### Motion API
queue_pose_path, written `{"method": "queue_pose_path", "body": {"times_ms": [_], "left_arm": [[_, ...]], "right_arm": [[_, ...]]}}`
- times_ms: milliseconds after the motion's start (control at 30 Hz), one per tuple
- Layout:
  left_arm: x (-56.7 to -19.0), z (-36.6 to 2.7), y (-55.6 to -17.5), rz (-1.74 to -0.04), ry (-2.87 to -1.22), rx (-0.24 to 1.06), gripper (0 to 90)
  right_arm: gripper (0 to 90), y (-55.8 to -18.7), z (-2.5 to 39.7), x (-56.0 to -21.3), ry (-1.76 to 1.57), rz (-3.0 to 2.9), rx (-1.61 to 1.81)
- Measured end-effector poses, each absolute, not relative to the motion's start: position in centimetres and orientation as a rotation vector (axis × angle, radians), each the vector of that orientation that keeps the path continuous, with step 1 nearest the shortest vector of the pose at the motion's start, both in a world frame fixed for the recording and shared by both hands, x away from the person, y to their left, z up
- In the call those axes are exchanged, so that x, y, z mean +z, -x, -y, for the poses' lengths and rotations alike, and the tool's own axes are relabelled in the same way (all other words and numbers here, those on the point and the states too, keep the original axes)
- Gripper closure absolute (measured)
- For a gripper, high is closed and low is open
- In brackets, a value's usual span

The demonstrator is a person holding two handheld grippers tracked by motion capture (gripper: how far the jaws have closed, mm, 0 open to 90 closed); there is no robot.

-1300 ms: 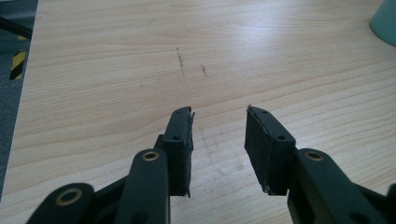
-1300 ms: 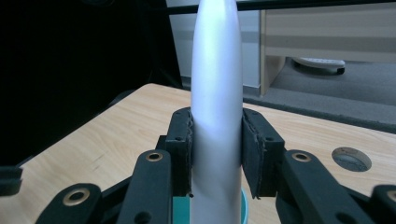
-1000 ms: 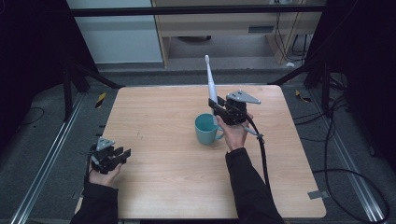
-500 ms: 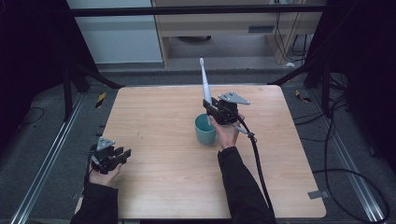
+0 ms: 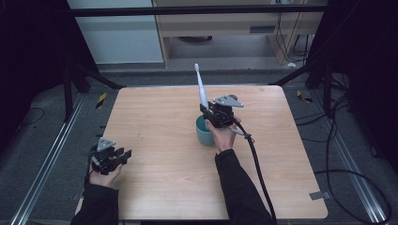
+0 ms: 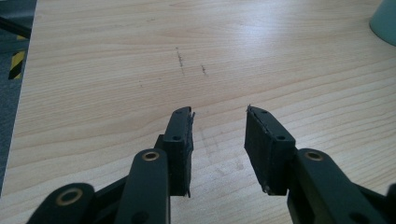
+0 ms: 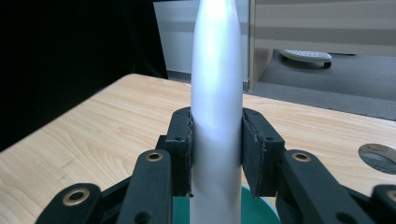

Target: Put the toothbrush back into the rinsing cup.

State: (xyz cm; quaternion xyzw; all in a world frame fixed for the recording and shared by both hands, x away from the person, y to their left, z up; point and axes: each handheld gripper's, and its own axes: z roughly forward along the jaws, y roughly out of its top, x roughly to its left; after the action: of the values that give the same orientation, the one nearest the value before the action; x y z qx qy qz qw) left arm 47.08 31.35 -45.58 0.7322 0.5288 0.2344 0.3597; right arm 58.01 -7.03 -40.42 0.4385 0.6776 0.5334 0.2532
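Note:
A white toothbrush [image 5: 201, 90] stands almost upright, head up, with my right gripper [image 5: 207, 112] shut on its thick handle [image 7: 217, 116]. Directly below it sits a teal cup [image 5: 204, 131] near the middle of the wooden table [image 5: 155, 112]; the cup's rim [image 7: 252, 211] shows under the handle's lower end. My left gripper [image 5: 123, 154] rests at the table's front left edge, open, with bare wood between its pads [image 6: 265, 142]. The cup's edge [image 6: 385, 21] appears at the top right of the left gripper view.
A black cable [image 5: 256, 161] trails from the right gripper across the table toward the front. Metal rails [image 5: 51, 154] run along the floor on both sides. A round hole [image 7: 377, 156] is set in the tabletop near the far edge.
My right gripper has carried the toothbrush leftward until it stands over the cup. The left gripper has stayed put.

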Motion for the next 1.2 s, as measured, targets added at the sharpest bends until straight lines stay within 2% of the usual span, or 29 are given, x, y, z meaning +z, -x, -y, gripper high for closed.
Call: {"method": "queue_pose_path", "body": {"times_ms": [1200], "left_arm": [[-45.7,-31.2,-47.1,-1.364,-1.895,0.603,61.5]], "right_arm": [[65.6,-57.5,6.2,-44.5,-1.266,-1.926,1.283]]}}
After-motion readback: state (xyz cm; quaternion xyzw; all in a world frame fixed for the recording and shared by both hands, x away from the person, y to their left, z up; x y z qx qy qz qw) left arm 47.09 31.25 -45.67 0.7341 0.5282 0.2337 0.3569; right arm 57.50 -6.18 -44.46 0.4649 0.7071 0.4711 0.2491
